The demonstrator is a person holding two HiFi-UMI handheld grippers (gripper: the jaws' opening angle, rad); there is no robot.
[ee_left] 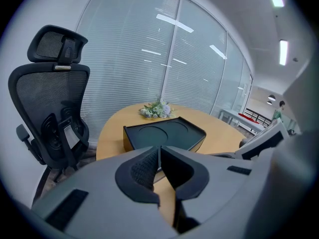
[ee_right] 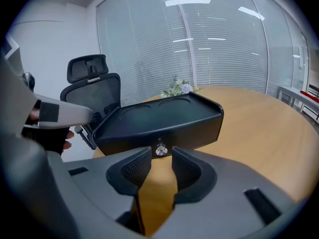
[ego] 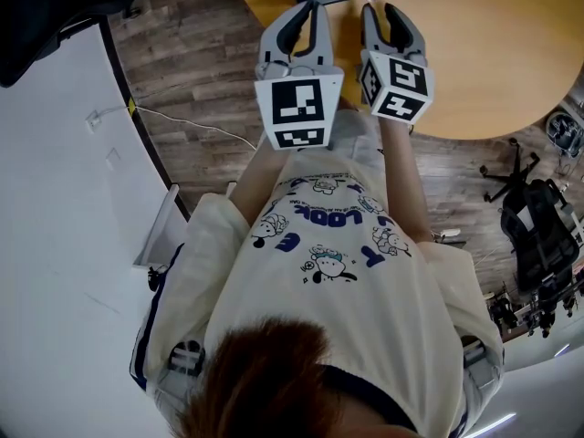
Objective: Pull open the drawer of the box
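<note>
the drawer knob, small and shiny, is sitting at the middle of the front face of the black box, which is standing on the round wooden tabletop with that face turned towards the person; the drawer is looking flush with the box front, so the pull is judged not yet begun. the right hand-held gripper is pointing straight at the knob with its jaws spread, the knob lying just beyond and between the tips with neither pad pressing on it, an alignment that is probably preparing a pinch on the knob. the left hand-held gripper is hovering beside it with its jaws pressed together on nothing, apparently idling while the right one is doing the work. a bunch of pale flowers is lying behind the box, and a mesh office chair is standing past the tabletop. only the right gripper view is showing the knob and its place between the tips; the left gripper view is showing the box top with its round recess, the front being hidden behind its own jaws; the head view is showing both grippers side by side above the person's printed shirt and only a dark edge of the box.
</note>
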